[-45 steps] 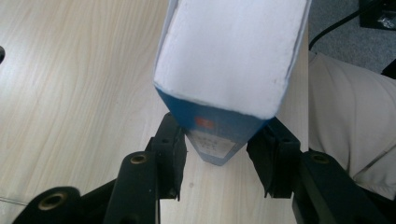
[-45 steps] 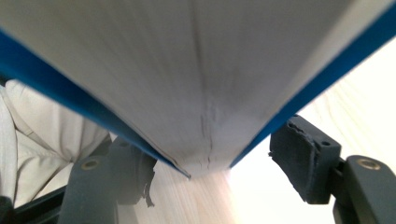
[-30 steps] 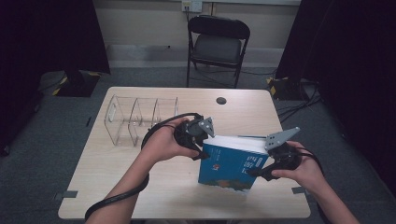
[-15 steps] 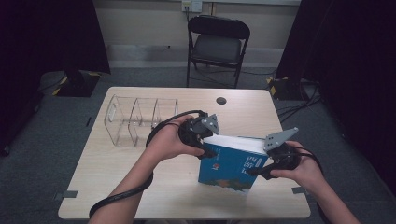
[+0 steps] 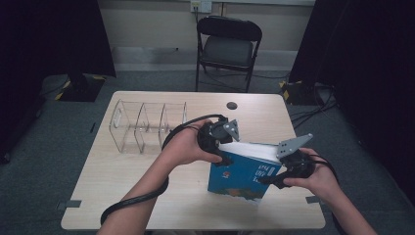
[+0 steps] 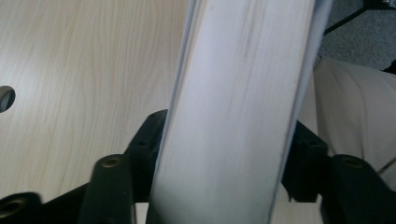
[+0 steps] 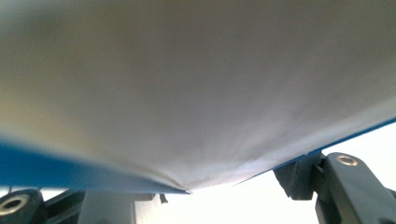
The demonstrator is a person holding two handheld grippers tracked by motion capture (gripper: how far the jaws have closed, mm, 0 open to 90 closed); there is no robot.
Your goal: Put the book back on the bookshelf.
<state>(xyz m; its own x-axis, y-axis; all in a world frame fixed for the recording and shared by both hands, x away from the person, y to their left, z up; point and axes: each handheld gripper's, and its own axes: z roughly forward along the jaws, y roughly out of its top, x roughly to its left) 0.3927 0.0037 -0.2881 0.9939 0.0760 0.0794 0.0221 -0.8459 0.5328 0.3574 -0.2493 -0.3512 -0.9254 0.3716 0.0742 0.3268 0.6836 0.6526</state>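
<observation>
A clear divider rack stands on the table's left half, bare wood before it. Mid-right, a blue book stands upright; the left gripper clamps its left top corner, the right gripper its right edge.

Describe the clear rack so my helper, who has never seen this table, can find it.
On the wooden table, look at the far left part, left of the blue book that both grippers hold. The rack is see-through plastic with upright dividers, the one transparent thing there.
</observation>
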